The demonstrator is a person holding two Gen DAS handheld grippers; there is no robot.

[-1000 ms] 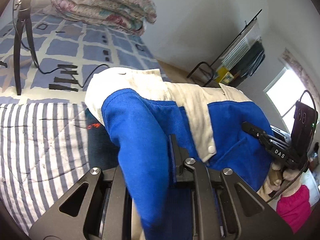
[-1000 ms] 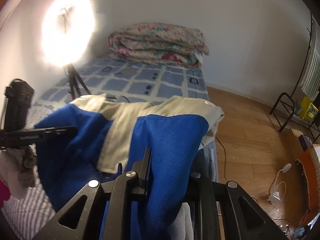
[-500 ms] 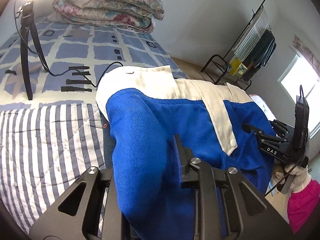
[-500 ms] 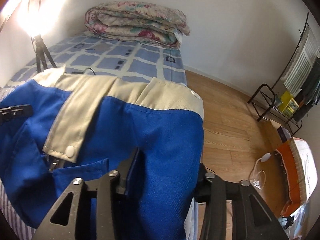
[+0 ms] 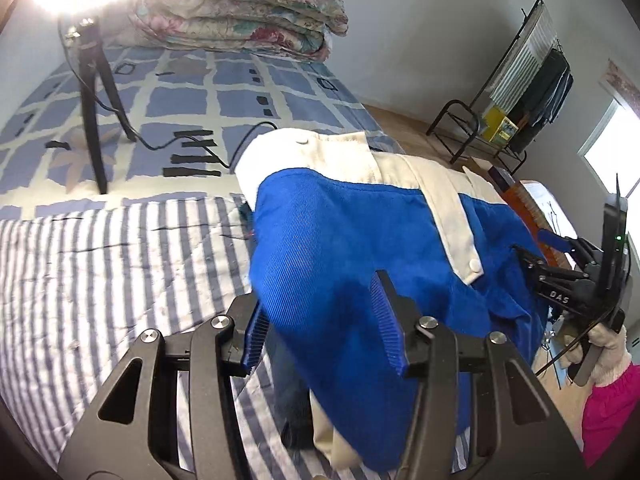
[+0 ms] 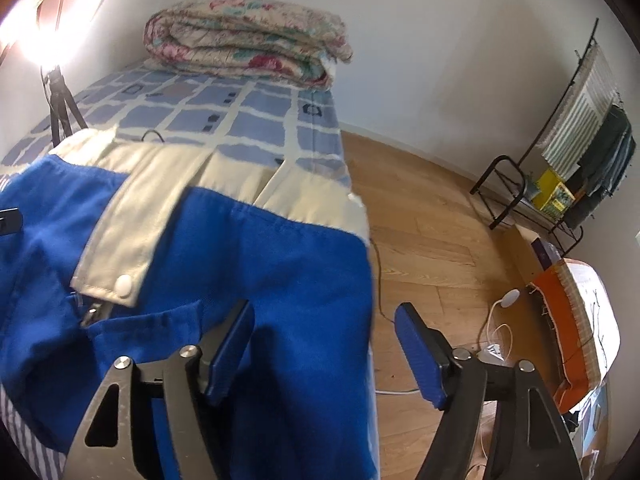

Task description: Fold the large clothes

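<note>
Bed (image 5: pixel 60 280) fills most of both views, and the big blue and cream jacket (image 5: pixel 340 248) lies on its near end. At the bed's far end sits a folded flowery quilt (image 6: pixel 248 40). On the floor past the bed's side stands a black rack (image 6: pixel 560 184) with a yellow box (image 6: pixel 554 194) on its shelf and dark clothes hanging. The left gripper (image 5: pixel 324 332) is spreading its jaws, with a jacket fold between them and its pads off the cloth. The right gripper (image 6: pixel 324 352) is spreading too, over the jacket's edge.
</note>
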